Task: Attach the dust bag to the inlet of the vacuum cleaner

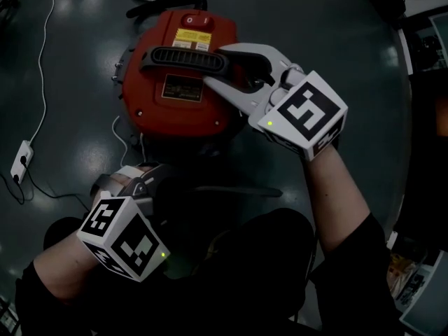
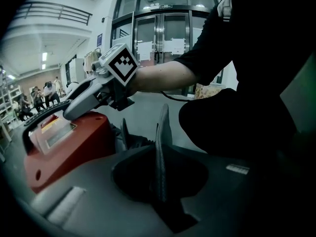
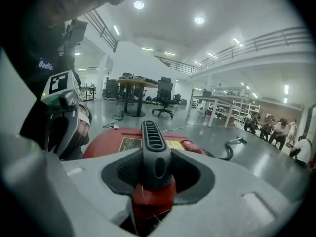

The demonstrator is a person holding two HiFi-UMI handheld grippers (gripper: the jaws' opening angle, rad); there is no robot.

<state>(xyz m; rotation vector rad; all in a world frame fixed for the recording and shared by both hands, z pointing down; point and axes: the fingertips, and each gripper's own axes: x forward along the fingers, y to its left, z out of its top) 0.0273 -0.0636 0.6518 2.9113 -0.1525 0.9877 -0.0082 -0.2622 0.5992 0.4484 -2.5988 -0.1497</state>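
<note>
Pale grey right tongs (image 1: 213, 66), black-and-white marker cube (image 1: 308, 114), black short sleeve (image 1: 353, 257)

Dark glossy floor (image 1: 336, 61) with lamp glare. White power strip (image 1: 22, 161) near its left edge. Glass doors (image 2: 163, 33), mezzanine railing (image 3: 276, 36), ceiling lights (image 3: 199, 19), office chair (image 3: 164, 97).

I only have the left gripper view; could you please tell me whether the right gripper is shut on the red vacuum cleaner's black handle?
Observer: No. In the right gripper view, the right gripper's jaws stand open, with the black ribbed plastic handle between them.
Operator: Thanks. My left gripper is shut on a thin dark sheet; where is it?
Observer: The head view shows it off the round red plastic housing, on the side nearer the person.
Operator: Anything on the floor?
Observer: A white power strip with its cable, left of the housing.
</note>
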